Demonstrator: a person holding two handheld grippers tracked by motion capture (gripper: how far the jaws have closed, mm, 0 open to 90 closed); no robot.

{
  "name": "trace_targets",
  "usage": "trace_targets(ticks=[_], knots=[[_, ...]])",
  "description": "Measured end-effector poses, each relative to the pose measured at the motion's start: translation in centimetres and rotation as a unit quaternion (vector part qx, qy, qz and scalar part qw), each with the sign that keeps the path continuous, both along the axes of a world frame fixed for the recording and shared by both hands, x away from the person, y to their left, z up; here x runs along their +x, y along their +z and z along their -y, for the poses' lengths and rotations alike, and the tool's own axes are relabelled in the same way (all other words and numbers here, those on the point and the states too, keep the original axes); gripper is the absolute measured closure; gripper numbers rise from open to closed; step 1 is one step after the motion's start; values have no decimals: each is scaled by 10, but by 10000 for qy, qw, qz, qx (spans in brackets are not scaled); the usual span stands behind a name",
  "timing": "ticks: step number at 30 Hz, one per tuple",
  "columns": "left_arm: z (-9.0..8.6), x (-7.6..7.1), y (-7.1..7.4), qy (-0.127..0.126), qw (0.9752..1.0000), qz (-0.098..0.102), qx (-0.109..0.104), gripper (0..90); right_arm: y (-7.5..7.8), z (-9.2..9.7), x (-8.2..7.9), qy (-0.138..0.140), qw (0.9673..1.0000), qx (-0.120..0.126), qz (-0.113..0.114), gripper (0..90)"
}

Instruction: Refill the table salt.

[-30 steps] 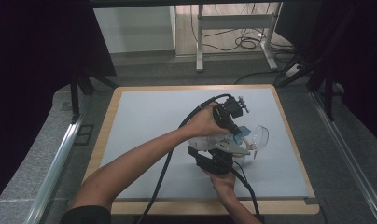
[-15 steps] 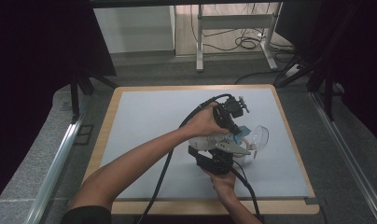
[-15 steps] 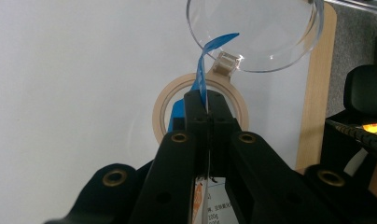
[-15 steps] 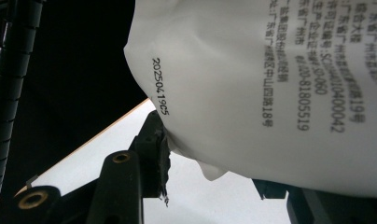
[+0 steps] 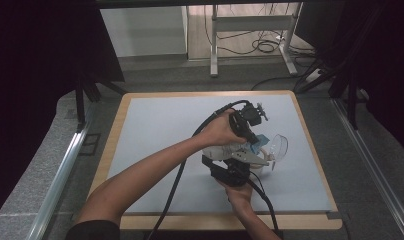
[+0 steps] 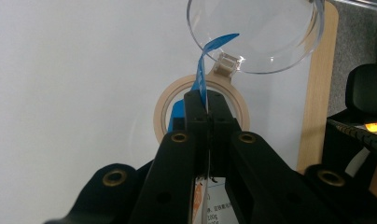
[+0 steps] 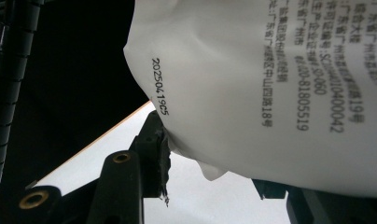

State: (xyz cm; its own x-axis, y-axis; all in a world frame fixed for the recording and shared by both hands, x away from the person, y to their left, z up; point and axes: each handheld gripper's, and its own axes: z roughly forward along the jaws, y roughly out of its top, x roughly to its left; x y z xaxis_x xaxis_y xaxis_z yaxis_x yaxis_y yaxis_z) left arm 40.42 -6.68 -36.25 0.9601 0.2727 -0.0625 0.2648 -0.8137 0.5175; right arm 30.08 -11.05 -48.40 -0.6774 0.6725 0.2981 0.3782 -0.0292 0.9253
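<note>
Above table point(image 5: 155, 125): white printed packet point(image 7: 270, 93), blue strip point(image 6: 201, 74).

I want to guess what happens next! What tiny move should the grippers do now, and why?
Probably pull gently apart. The left hand-held gripper is shut on the blue strip, the right hand-held gripper pinches the white packet, and the clear container sits open below.

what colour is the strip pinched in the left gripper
Blue: a thin blue strip curls up from the shut left gripper towards the clear lid. Clearest in the left gripper view.
</note>
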Motion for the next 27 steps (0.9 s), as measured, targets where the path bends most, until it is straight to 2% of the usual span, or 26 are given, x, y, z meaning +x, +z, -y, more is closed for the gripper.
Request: trace_targets(ticks=[15, 27], knots=[[-2, 2, -3, -3, 10000, -15, -26, 900, -2, -1, 1, -5, 10000, -29, -22, 545], [-1, 2, -2, -25, 10000, -32, -23, 900, -2, -1, 1, -27, 10000, 52, -26, 545]])
